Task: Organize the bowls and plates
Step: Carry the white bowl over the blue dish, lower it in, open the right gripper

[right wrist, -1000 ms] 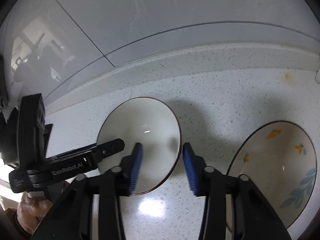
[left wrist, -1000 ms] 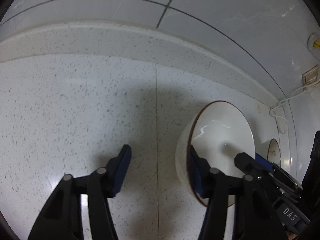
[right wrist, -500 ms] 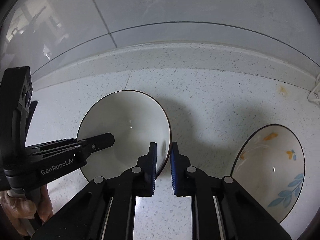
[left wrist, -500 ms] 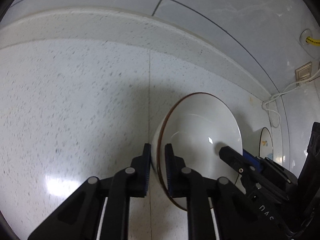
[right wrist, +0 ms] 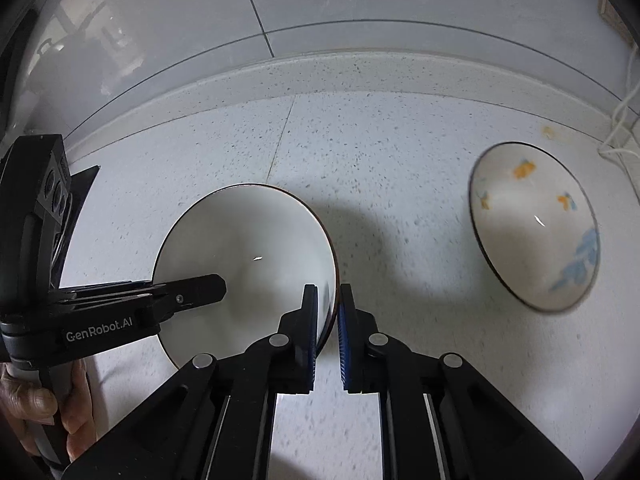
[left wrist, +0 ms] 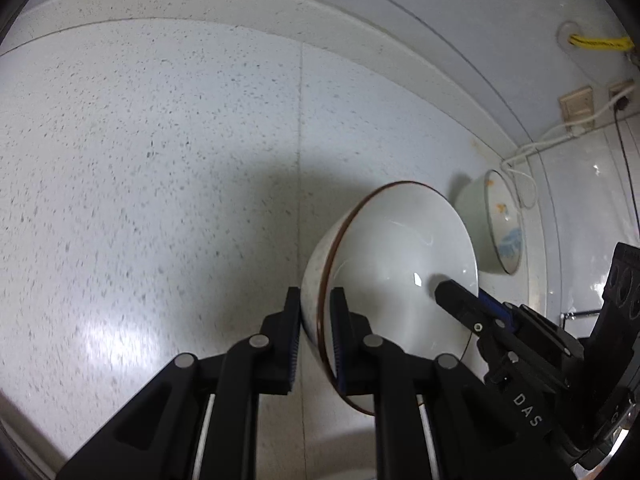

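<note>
A plain white bowl with a brown rim is held by both grippers above the speckled counter. My left gripper is shut on its left rim. My right gripper is shut on its right rim, and its finger also shows inside the bowl in the left wrist view. The left gripper's finger reaches into the bowl in the right wrist view. A second bowl with orange and blue flowers sits on the counter to the right, apart from both grippers.
The speckled counter ends at a raised backsplash and tiled wall. White cables and wall sockets sit in the far right corner. A hand holds the left gripper.
Both grippers closed onto the white bowl's rim from open. The bowl now sits higher and further left relative to the flowered bowl, which looks farther away.
</note>
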`<state>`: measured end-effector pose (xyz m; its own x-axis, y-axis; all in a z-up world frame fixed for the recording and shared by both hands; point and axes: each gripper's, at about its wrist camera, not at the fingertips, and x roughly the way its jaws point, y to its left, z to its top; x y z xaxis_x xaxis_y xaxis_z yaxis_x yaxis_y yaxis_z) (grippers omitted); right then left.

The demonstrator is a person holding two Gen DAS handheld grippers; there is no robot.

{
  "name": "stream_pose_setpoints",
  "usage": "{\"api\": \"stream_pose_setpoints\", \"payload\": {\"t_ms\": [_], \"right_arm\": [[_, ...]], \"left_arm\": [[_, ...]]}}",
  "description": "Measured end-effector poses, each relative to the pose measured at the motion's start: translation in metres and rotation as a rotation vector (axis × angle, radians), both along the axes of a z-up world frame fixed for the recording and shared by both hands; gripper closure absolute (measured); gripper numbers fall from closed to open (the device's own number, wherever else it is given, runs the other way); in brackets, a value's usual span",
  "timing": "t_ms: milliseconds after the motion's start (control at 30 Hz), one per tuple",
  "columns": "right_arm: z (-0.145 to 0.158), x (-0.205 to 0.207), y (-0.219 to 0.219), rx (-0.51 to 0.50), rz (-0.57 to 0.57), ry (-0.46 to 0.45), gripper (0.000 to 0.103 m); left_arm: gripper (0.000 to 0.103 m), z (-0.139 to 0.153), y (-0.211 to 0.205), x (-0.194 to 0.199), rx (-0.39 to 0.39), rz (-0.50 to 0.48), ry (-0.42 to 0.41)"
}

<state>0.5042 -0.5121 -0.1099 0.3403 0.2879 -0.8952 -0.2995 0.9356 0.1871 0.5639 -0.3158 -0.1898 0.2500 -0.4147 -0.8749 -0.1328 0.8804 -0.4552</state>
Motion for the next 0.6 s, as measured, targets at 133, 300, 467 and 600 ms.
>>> {"api": "stream_pose_setpoints", "payload": {"t_ms": [133,300,467,600], "right_arm": [[0.036,-0.032,-0.006,-0.012,-0.035,-0.047,0.094],[0.079,-0.079,-0.005,-0.041,-0.071,-0.112,0.094],[0.102,-0.137,0.004,-0.051,-0.096,-0.136,0.094],[0.095,-0.173,0.011,-0.06,-0.102,-0.117,0.094]], "left_arm": [[0.09,0.034,-0.003,-0.028,-0.028,-0.026,-0.054],[0.09,0.082,0.002,-0.082,-0.069,-0.068,-0.111],[0.09,0.116,0.009,-0.147,-0.066,-0.097,-0.139],[0.089,0.119,0.011,-0.18,-0.038,-0.13,-0.143]]}}
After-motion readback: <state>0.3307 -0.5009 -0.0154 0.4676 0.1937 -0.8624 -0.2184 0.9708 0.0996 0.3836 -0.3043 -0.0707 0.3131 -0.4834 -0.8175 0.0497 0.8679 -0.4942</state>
